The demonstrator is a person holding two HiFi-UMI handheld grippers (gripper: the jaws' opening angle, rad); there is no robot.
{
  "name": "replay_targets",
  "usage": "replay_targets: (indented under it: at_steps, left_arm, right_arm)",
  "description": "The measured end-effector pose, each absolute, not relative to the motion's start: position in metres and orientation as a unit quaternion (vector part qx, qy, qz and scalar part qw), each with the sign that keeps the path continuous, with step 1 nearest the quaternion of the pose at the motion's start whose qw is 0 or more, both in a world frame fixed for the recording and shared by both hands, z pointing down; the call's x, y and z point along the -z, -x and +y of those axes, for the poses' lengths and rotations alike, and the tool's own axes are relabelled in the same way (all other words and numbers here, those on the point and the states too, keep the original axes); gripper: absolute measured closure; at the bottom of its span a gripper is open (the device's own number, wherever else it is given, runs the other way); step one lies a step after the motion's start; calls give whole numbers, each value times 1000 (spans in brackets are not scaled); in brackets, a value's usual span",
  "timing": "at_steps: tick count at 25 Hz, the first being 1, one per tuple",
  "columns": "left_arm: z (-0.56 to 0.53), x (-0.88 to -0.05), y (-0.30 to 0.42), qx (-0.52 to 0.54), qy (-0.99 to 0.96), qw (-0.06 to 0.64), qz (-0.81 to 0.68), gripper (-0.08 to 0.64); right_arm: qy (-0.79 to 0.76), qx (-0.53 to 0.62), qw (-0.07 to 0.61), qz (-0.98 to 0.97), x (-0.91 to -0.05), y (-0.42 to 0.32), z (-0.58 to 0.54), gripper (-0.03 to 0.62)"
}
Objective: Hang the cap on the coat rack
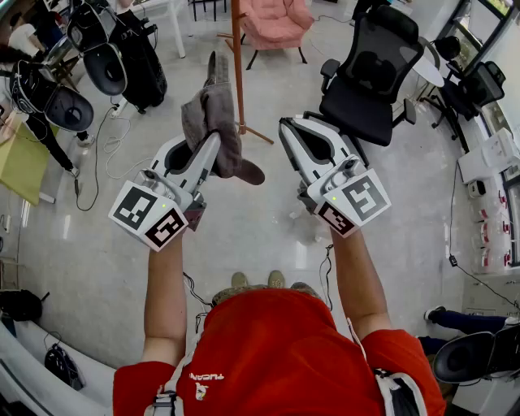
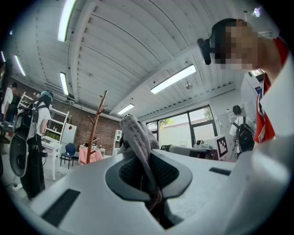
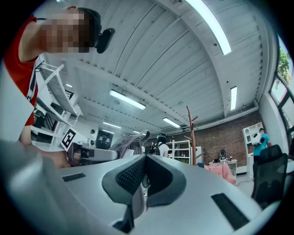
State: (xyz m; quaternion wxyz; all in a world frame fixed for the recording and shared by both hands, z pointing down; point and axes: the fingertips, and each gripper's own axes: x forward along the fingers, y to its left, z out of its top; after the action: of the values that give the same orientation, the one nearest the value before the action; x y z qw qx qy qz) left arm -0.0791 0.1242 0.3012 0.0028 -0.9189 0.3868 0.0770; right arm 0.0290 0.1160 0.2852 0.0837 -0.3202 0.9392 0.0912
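Right now the left claw (image 1: 210, 150) is closed tight on the grey cap (image 1: 215, 122), with the soft cloth squeezed between its two jaws. The cap sticks up past the tips of the jaws, and its dark brim (image 1: 248, 172) hangs out to the side, toward the right claw (image 1: 299, 130). The right claw is held up next to it, a little apart. Its jaws are pressed together with nothing between them, and it does not touch the cap. The person in the red shirt (image 1: 276, 349) holds both claws out in front, up above the shiny floor (image 1: 244, 236). The brown wooden coat rack (image 1: 236, 57) stands on the floor farther away, and the cap is not on it yet. A black desk chair (image 1: 366, 77) and a pink chair (image 1: 276, 20) stand near the rack
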Motion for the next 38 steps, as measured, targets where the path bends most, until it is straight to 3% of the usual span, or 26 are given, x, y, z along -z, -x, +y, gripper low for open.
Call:
replay_targets:
  at_steps: [22,30,38]
  left_arm:
    - [88,-301,176,-101,911,5,400,532]
    - [14,-274,179,-84,902,31,422,532]
    - [-126,-212,146,-51,878,78,470,532]
  right_arm:
    - [324,-67,84,940,-308,45,68,569]
    - [344,-90,85,931,-291,41,-12,569]
    - [328,-90,100,935,-281,22,-123,569]
